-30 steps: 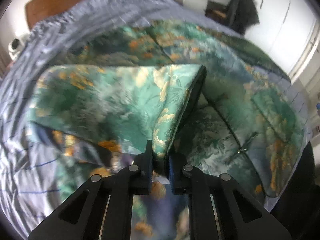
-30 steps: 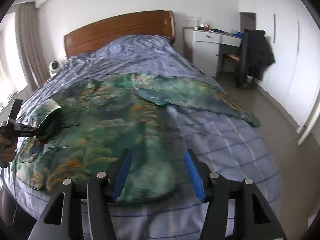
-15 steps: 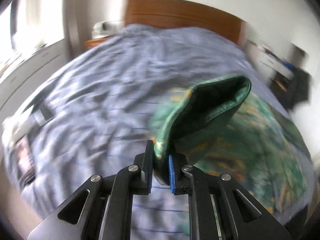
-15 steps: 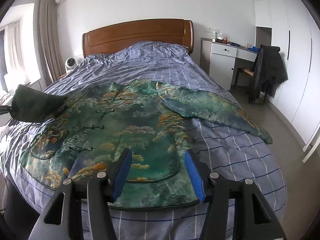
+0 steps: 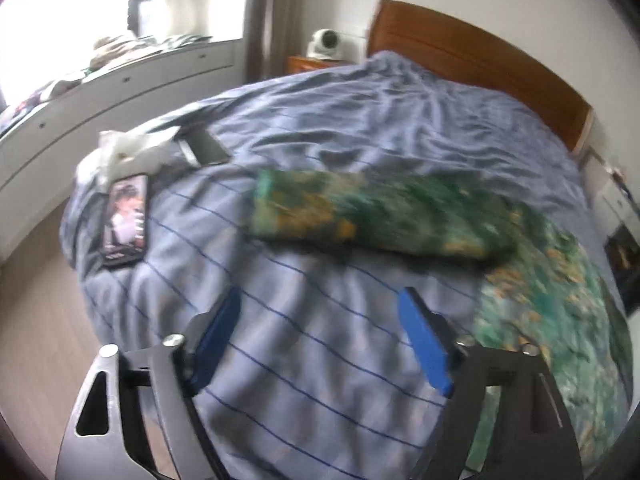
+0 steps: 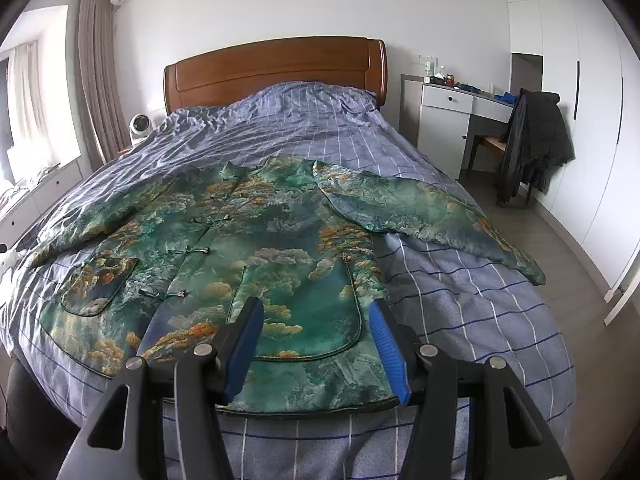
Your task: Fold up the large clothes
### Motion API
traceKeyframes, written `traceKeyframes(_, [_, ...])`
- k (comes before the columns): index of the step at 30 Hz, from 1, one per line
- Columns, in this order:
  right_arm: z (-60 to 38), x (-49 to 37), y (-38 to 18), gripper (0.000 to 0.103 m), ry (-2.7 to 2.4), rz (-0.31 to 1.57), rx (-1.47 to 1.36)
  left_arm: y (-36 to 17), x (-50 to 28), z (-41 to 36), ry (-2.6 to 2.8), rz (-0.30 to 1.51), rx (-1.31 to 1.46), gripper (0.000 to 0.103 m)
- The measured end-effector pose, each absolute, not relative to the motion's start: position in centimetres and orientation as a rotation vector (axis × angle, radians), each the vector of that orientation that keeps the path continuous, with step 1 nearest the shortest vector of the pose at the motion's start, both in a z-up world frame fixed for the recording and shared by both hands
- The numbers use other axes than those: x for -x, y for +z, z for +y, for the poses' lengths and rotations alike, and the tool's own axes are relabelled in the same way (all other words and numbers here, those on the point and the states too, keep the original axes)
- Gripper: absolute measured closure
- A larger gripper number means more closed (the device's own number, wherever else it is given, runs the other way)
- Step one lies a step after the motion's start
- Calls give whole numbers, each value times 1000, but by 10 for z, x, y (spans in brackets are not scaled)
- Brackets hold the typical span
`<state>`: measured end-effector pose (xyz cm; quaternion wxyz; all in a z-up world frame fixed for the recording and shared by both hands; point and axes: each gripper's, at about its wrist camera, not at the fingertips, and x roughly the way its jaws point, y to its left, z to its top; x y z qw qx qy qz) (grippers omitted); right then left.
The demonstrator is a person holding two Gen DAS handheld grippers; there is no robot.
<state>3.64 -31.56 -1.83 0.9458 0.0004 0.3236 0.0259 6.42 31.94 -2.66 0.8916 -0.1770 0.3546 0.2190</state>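
A green jacket (image 6: 280,248) with orange cloud print lies spread front-up on the blue striped bed (image 6: 480,320), both sleeves stretched outward. In the left wrist view one sleeve (image 5: 360,212) lies flat across the bedding, blurred. My left gripper (image 5: 320,300) hovers short of that sleeve, its jaws opening wide with only bedding beneath them. My right gripper (image 6: 316,332) hangs over the jacket's hem near the foot of the bed. Its blue pads (image 6: 248,336) stand apart and touch no cloth.
A phone (image 5: 126,220) with a lit screen and a white crumpled cloth (image 5: 128,152) lie on the bed corner near the left sleeve. A wooden headboard (image 6: 276,68), a white desk (image 6: 448,120) and a chair with a dark coat (image 6: 532,136) stand beyond.
My left gripper swung the sleeve outward and let it go; its jaws went from shut on the cuff to wide apart. The sleeve now lies flat. The right gripper drew back slightly.
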Motion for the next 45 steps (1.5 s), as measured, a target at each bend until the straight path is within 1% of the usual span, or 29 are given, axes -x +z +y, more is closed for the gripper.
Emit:
traceKeyframes(2, [-315,-37,-18,47,53,658,2,-24,-68,294,399,726,357,11])
traceKeyframes(4, [-313,-36,-17,45,52,653,11,-18,-71,277,353,721,349,10])
traceKeyframes(6, [-311,-34,-15,39,48,645,17,-13,-70,252,297,711,343,8])
traceKeyframes(9, [-310,-33,-14,38,39,643,29,-9,-70,225,244,702,334,7])
traceKeyframes(14, [-314,-31,-15,38,23,656,21,-2,-69,180,171,705,244,6])
traceKeyframes(16, [-315,-31,-16,33,15,662,21,2,-67,167,152,695,213,4])
traceKeyframes(18, [-315,-29,-17,27,8,661,23,5,-64,155,138,681,188,3])
traceKeyframes(24, [-314,-29,-17,26,-11,664,31,6,-59,137,133,655,158,3])
traceKeyframes(32, [-312,-29,-13,26,-25,651,53,6,-54,133,163,621,167,2])
traceKeyframes(45, [-313,-31,-18,25,-32,664,59,-11,-52,126,191,670,167,2])
